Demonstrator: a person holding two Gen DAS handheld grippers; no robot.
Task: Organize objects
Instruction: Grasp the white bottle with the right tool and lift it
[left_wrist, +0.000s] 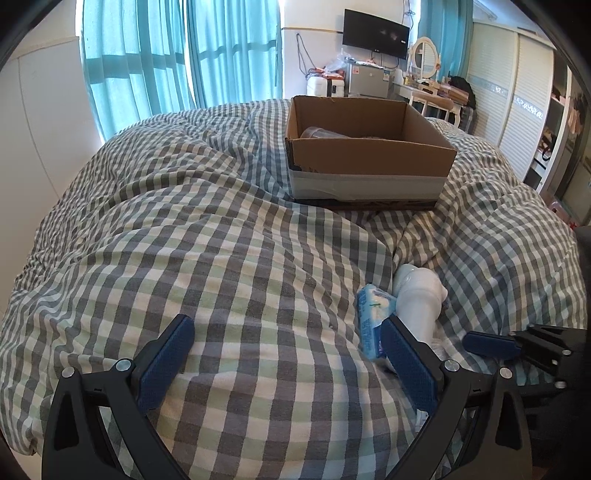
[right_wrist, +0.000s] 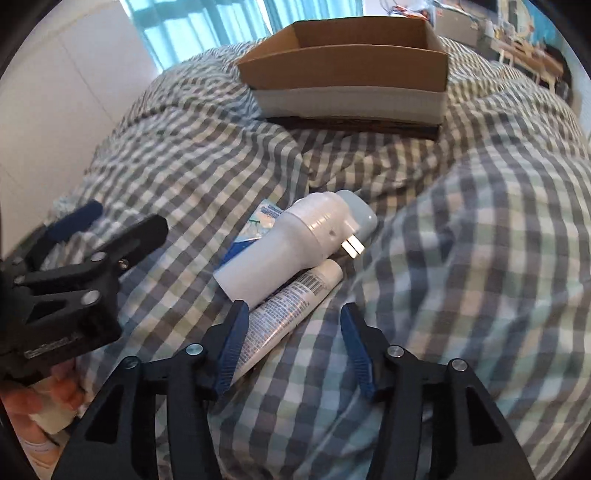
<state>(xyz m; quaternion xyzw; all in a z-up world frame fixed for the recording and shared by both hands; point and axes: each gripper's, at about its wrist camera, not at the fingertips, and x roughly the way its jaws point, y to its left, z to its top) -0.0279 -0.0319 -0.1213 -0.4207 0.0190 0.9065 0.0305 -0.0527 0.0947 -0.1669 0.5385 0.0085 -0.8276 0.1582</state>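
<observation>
Home bedroom. Bed (left_wrist: 221, 240) with a checked gray-green-white duvet fills most of both views. Behind the bed: teal curtains (left_wrist: 166, 55) over a bright window, wall-mounted TV (left_wrist: 376, 33) to their right, small fridge (left_wrist: 367, 81) below the TV. Right of the TV, a vanity with an oval mirror (left_wrist: 424, 59) and clutter on top. Far right of the bed, a louvered sliding wardrobe (left_wrist: 506, 110). Cardboard box (left_wrist: 365, 155) sits on the bed.
</observation>
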